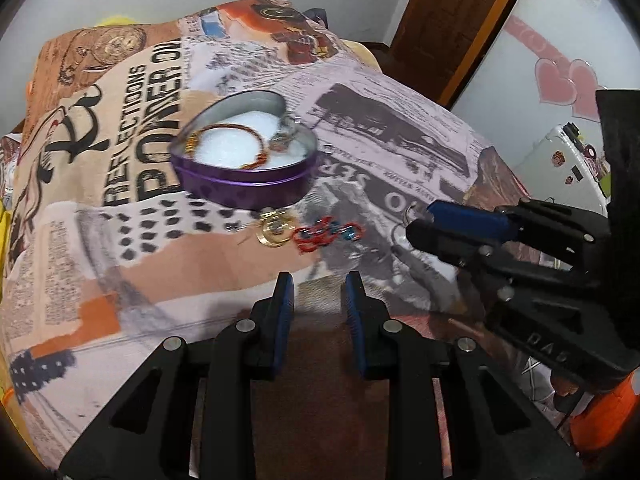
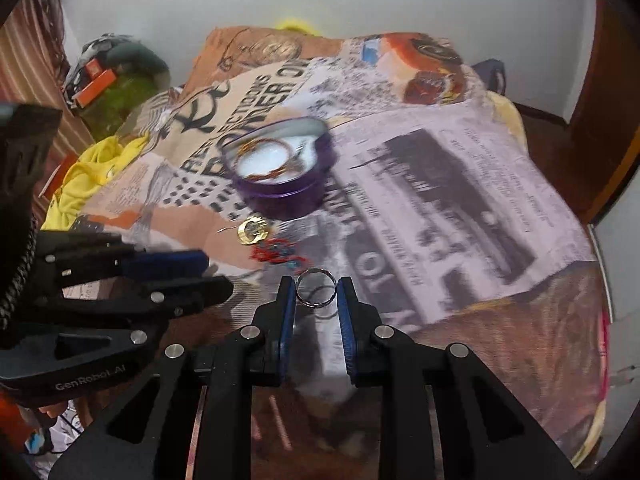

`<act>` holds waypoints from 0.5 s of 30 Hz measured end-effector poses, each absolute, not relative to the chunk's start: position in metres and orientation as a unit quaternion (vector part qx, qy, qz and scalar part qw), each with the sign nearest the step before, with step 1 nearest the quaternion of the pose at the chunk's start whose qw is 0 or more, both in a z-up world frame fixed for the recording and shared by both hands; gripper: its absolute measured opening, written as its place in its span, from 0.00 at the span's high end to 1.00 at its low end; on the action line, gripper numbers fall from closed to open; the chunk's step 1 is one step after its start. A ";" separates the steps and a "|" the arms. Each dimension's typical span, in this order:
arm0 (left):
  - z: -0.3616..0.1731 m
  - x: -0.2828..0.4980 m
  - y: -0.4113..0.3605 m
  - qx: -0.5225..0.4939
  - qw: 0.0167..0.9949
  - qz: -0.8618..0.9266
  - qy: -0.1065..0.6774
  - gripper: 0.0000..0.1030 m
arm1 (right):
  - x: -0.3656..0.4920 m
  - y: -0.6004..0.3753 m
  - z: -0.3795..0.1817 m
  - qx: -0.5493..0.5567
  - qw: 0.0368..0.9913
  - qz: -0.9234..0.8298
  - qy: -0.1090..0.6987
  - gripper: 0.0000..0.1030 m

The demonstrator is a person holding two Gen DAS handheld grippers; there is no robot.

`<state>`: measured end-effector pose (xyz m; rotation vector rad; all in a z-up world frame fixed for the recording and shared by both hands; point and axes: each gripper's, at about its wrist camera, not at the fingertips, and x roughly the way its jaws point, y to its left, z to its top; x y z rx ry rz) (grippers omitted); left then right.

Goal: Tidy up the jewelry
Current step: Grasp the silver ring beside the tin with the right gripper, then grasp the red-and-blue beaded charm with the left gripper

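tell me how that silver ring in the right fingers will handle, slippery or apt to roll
The silver ring looks like thin polished metal, so probably stiff, light and slippery. The right gripper pinches only its outer edges, so it could twist or pop free. If dropped, the printed blanket should probably stop it rolling.

L gripper: fingers apart, empty, angled down | R gripper: fingers clamped, angled down
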<state>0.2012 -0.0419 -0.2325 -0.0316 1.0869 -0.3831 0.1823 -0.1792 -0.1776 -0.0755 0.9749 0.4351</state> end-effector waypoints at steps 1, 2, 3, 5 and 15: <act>-0.233 0.204 -0.046 -0.020 0.837 -0.182 0.516 0.75 | 0.183 -0.182 -0.176 -0.034 0.862 0.206 0.463 0.81; -0.234 0.205 -0.047 -0.023 0.836 -0.181 0.518 0.75 | 0.184 -0.187 -0.175 -0.032 0.864 0.202 0.460 0.81; -0.235 0.208 -0.049 -0.026 0.835 -0.177 0.521 0.75 | 0.184 -0.189 -0.174 -0.031 0.866 0.200 0.458 0.81; -0.237 0.213 -0.052 -0.030 0.836 -0.167 0.521 0.75 | 0.185 -0.192 -0.172 -0.029 0.868 0.197 0.454 0.81; -0.245 0.226 -0.066 -0.006 0.840 -0.149 0.521 0.61 | 0.186 -0.202 -0.168 -0.014 0.873 0.205 0.443 0.81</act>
